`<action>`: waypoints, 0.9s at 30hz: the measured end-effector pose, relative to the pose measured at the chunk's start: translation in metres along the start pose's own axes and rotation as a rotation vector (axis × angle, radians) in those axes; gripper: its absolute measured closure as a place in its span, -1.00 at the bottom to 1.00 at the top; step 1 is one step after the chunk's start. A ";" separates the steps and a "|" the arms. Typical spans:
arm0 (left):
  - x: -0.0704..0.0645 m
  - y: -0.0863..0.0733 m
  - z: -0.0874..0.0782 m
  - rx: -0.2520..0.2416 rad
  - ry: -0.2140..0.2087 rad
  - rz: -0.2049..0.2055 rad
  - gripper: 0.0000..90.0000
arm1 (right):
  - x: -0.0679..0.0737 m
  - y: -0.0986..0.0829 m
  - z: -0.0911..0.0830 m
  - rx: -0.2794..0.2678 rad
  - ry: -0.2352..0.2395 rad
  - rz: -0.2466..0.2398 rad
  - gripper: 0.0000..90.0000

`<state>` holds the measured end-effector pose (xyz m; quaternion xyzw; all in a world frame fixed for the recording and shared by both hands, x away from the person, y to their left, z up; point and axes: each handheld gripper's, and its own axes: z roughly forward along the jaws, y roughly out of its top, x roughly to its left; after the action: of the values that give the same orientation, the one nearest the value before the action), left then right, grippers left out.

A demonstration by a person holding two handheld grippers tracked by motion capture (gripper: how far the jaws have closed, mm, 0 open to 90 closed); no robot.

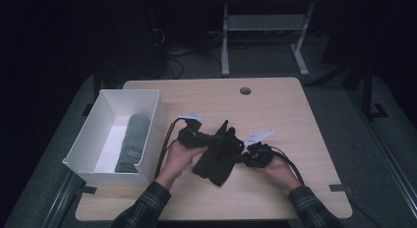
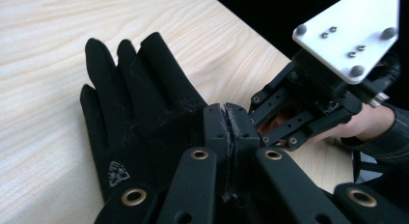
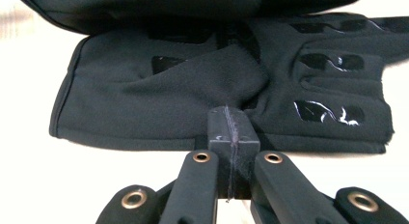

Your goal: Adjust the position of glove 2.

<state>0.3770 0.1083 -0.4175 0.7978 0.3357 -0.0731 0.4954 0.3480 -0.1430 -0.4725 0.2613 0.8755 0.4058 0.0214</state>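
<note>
The glove (image 1: 219,156) lies mid-tabletop (image 1: 275,115), just right of the white box (image 1: 152,134) (a grey roll (image 1: 134,142) already lies inside); the left hand-held gripper (image 2: 226,119) is clenched on its fabric, and the right hand-held gripper (image 3: 233,121) is clenched on an edge near the palm; the step looks like folding or pairing; next, lift both together and carry it leftward over the box wall.

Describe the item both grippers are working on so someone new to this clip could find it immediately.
On the light wooden table, just right of the white box that holds a grey rolled cloth, a black glove lies between the left gripper and right gripper, each shut on its fabric. It is the sole black fabric item, with spread fingers and a small pale logo.
</note>
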 end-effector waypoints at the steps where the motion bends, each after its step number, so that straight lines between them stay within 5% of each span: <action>1: 0.000 -0.001 0.002 0.003 0.002 0.000 0.97 | 0.001 0.001 0.001 0.000 0.002 -0.002 1.00; 11: -0.005 -0.009 0.021 0.058 -0.008 0.012 0.97 | 0.003 0.002 0.004 0.001 0.004 -0.006 1.00; 19: -0.007 -0.010 0.021 0.040 -0.033 0.011 0.88 | 0.000 0.000 -0.005 0.000 -0.022 -0.011 0.98; 23: -0.011 -0.014 0.023 0.076 -0.018 0.049 0.99 | -0.013 -0.007 -0.022 -0.027 -0.074 0.032 0.77; 27: -0.019 -0.022 0.035 0.134 -0.003 0.083 0.99 | -0.027 -0.015 -0.038 -0.065 -0.157 0.081 0.27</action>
<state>0.3566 0.0763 -0.4424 0.8424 0.2960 -0.0760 0.4439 0.3557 -0.1903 -0.4628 0.3268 0.8461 0.4130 0.0819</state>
